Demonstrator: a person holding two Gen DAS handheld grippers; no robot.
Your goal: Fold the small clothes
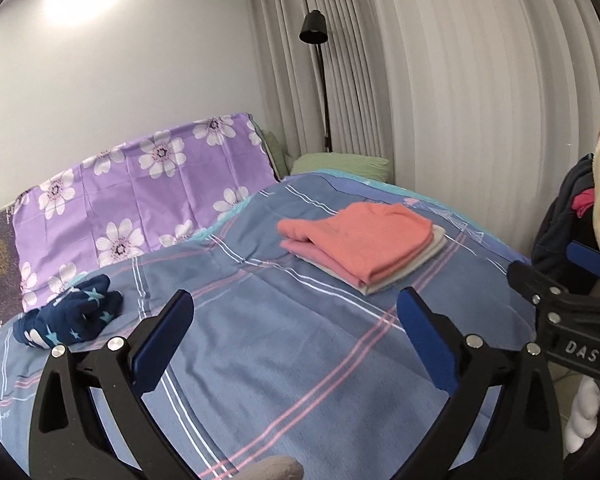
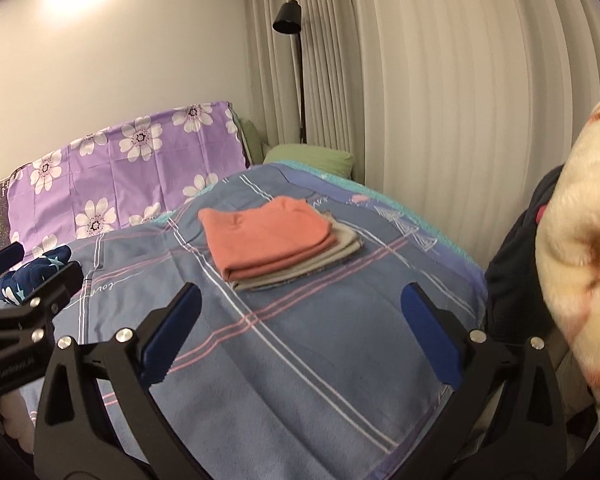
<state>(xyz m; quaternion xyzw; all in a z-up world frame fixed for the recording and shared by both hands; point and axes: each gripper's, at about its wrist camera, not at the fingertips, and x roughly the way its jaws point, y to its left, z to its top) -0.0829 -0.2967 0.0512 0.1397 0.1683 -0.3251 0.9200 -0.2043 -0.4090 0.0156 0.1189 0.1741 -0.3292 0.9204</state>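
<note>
left gripper [image 1: 294, 318]: nearest thing in its own view, blue pads spread wide, nothing between them, hanging over the bedspread [image 1: 284, 380]
right gripper [image 2: 300, 312]: same deal, jaws released and empty, just beside the left one
star garment [image 1: 70, 316]: navy with pale stars, lying bunched up at the left edge of the bed, well apart from both claws; looks like the only piece not folded yet, so my guess is it's next
how it'll handle: soft, light, floppy knit, no stiffness at all; it'll sag and drag if lifted by one point, so I'd pinch two corners or a hem edge, one claw each, and shake it flat first
where exactly to grab: can't tell, the hems are buried in the lump
folded stack [image 2: 276, 236]: salmon piece on top of grey-beige ones, sitting neat mid-bed toward the curtain [image 2: 440, 100] side, looks done
cream fluffy pile [image 2: 580, 224]: at the right edge, blurry, might be more laundry, can't say
</note>
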